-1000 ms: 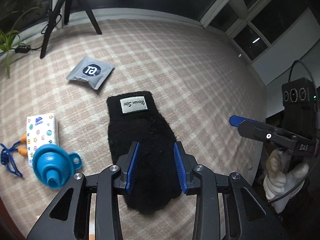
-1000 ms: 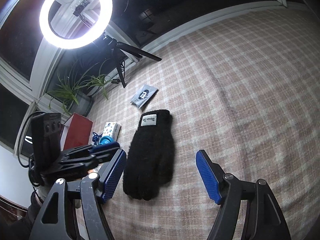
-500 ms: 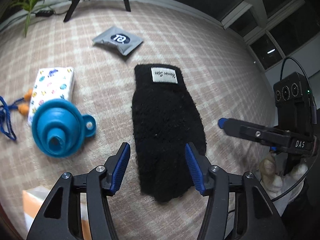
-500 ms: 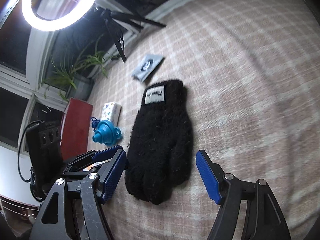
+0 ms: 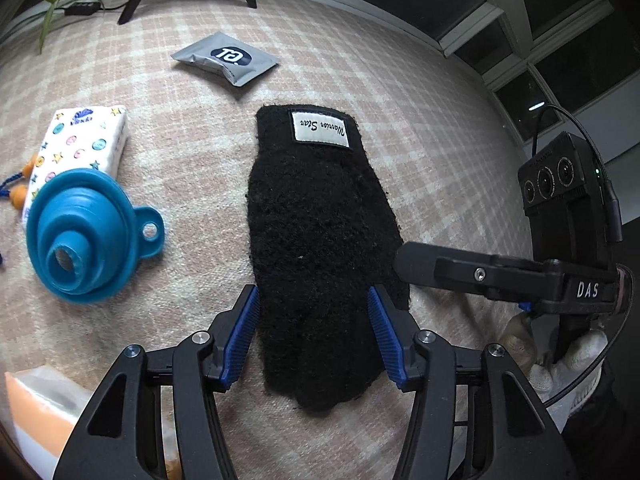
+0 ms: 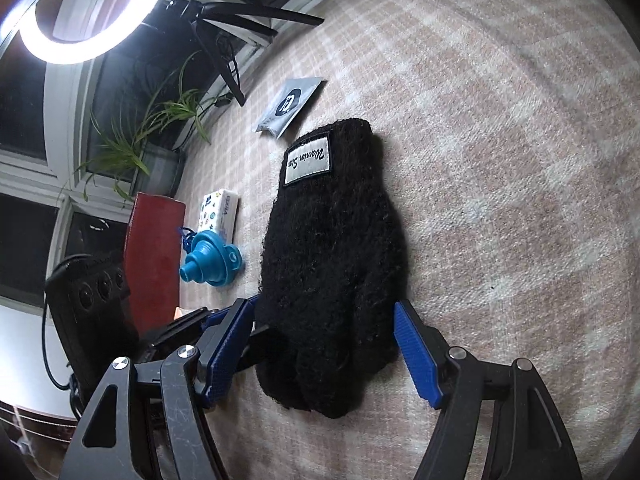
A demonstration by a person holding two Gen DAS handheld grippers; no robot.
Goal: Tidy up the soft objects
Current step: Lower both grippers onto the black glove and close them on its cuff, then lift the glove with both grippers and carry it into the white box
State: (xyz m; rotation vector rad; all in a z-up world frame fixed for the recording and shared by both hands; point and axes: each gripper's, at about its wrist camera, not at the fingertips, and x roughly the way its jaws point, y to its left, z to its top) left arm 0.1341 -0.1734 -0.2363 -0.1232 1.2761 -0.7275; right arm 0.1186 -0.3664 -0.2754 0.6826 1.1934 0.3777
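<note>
A black fuzzy glove (image 5: 316,224) with a white label lies flat on the checked cloth, cuff away from me; it also shows in the right wrist view (image 6: 332,248). My left gripper (image 5: 314,338) is open, its blue pads on either side of the glove's finger end, low over it. My right gripper (image 6: 326,354) is open too and straddles the same finger end from the right side. One right finger (image 5: 460,268) shows in the left wrist view beside the glove.
A blue funnel (image 5: 80,236), a patterned tissue pack (image 5: 80,144) and a grey sachet (image 5: 224,58) lie left of and beyond the glove. Orange earplugs on a blue cord (image 5: 16,188) sit at the far left. A tripod and ring light (image 6: 80,8) stand behind.
Both grippers have moved in and down over the glove's finger end. The left jaws have opened wider and now straddle it.
</note>
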